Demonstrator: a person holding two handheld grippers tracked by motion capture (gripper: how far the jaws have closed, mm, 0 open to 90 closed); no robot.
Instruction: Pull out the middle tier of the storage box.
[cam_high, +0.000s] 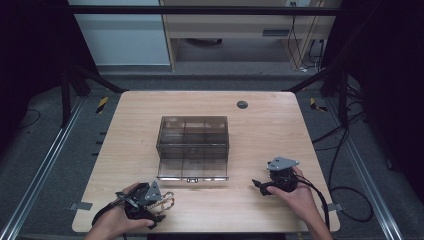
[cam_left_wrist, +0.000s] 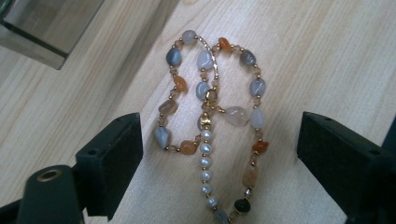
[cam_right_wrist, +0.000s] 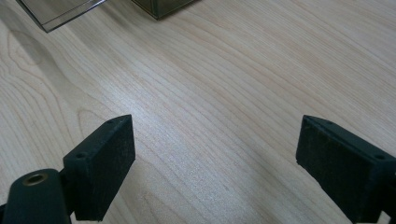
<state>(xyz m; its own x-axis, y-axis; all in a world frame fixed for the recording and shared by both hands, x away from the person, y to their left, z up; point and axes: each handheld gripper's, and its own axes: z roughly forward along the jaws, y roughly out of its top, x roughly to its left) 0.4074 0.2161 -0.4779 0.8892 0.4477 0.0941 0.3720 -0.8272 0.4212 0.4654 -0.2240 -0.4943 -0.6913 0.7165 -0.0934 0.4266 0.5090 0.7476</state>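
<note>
Setting: pale wooden table (cam_high: 260, 130) inside a dark frame, grey floor beyond; a smoky transparent plastic compartment box (cam_high: 193, 137) is seen at the table's centre, its lid folded flat toward the person's side.

Task's thing: a beaded bracelet of grey, orange and milky stones with a short run of white pearls (cam_left_wrist: 210, 116) is laid on the bare wood at the near left edge, at about 7 o'clock from the box and well apart from it.

Left gripper (cam_high: 161, 209): held at the near left edge, pointed toward 3 o'clock; jaws are spread wide, nothing pressed between the pads.

Right gripper (cam_right_wrist: 215, 158): held low over bare wood at 4 o'clock from the box; jaws are spread wide, nothing between them.

Key relation: in the left gripper view the bracelet is seen lying between the two black pads, touching neither; its looped part lies toward 12 o'clock beyond the pads, its pearl strand runs back toward 6 o'clock, so the long axis is lined up with the gripper's reach.

Nearer hand: the left, with the bracelet directly at its jaws; the right is well apart.

Judgement: a grasp of the bracelet is likely next, to be made by closing across the strands.
</note>
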